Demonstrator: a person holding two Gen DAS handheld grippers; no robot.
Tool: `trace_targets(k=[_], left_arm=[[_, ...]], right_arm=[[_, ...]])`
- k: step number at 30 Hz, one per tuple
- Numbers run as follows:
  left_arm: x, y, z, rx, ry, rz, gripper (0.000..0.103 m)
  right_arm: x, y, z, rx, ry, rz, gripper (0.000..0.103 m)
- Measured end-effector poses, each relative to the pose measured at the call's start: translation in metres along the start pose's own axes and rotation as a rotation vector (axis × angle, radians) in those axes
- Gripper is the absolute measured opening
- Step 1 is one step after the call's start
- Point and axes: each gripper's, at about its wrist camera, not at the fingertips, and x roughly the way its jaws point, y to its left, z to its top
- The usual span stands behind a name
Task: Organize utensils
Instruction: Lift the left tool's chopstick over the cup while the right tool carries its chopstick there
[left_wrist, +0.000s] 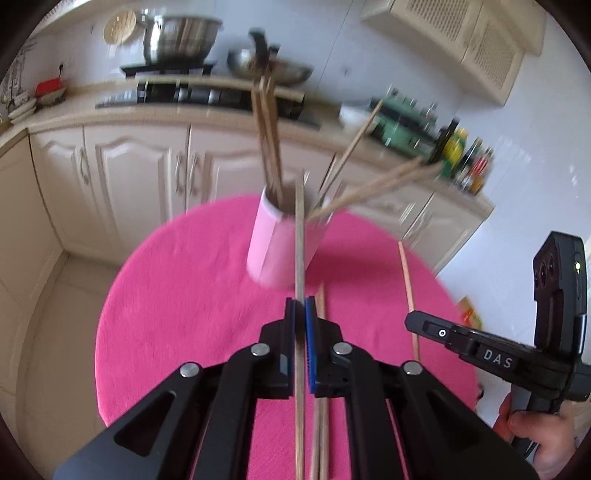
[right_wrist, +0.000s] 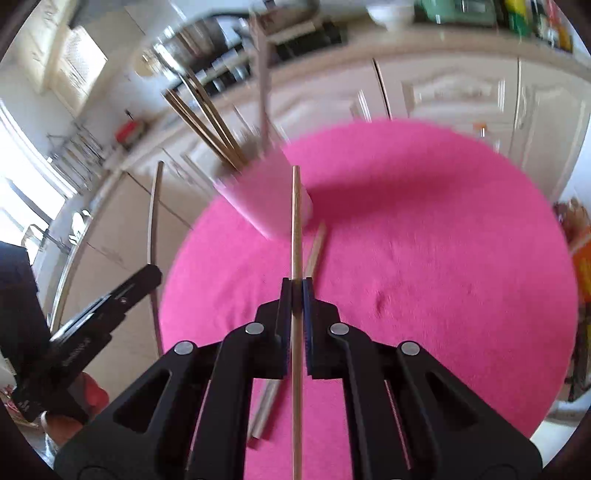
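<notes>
Between the blue-padded black fingers of the left gripper, a thin greyish-brown wooden chopstick is clamped, running straight along the line of the fingers, its far tip showing in front of the rim of the pale pink cylindrical holder. The right gripper is likewise clenched on a lighter, tan wooden chopstick, which also runs straight out ahead, its tip lying across the holder's pink side in that view.

The holder stands on a bright pink round table cover, toward the far half of it. A bundle of brown chopsticks already stands in it, some upright at the left of the opening, others leaning out to the right. On the cover, just beside the left gripper's right finger, a pair of loose wooden chopsticks lies lengthwise; the right wrist view shows the same pair passing under its own fingers.

In the left wrist view the right gripper appears at the right edge, its chopstick rising above its tip, with the person's hand on the handle below. Beyond the table, blurred, are cream kitchen cabinets, a steel pot on the stove and bottles on the counter.
</notes>
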Motion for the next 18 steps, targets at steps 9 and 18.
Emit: trace_targets(k=[9,18], left_arm=[[-0.036,-0.014,0.045,0.024,-0.179,-0.055,0.005],[-0.016,-0.013,0.103,-0.016,-0.335,-0.074,0.005]], right_arm=[[-0.052,0.046,0.033,-0.047,-0.287,0.07,0.006],[-0.035,0.066,0.094,-0.118,-0.475,0.106,0.006]])
